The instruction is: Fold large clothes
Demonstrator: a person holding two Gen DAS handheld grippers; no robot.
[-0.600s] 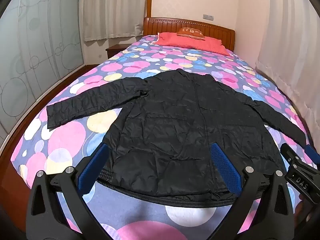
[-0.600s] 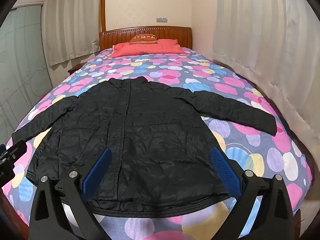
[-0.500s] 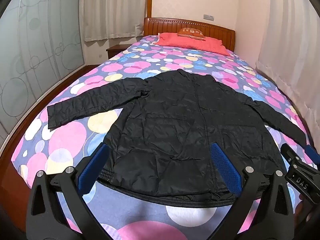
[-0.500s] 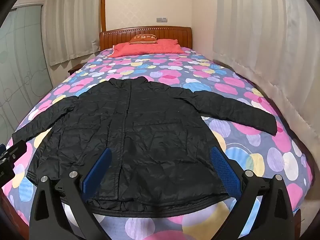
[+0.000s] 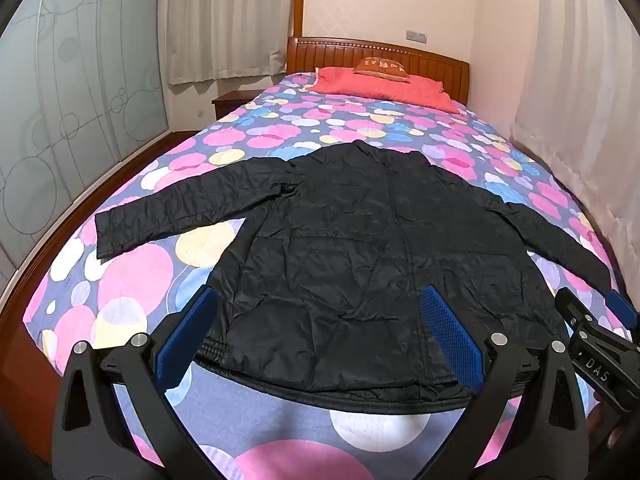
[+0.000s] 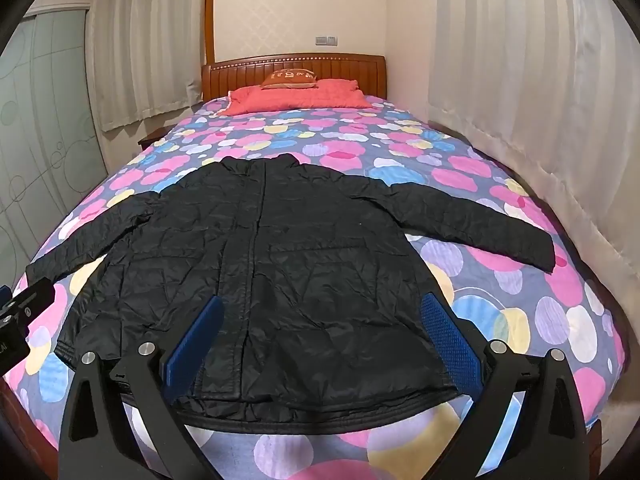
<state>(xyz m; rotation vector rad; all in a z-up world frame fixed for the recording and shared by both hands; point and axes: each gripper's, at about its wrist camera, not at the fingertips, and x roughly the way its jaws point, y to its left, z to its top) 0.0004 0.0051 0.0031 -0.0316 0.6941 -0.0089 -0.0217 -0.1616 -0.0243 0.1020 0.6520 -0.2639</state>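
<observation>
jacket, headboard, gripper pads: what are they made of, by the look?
Jacket: thin quilted synthetic, probably nylon or polyester; faint sheen, fine crinkles, stitched panels.
Headboard: wood, glossy reddish-brown finish; vertical slats, a row of small studs along the top.
Right gripper pads: blue, likely rubber or soft plastic; dotted grip texture, matte.

black tool [image 5: 320,336] frames, blue textured pads [image 5: 450,336], silver screws, white "das" lettering

Cushion [image 5: 382,67] lettering seems too small to read.
</observation>
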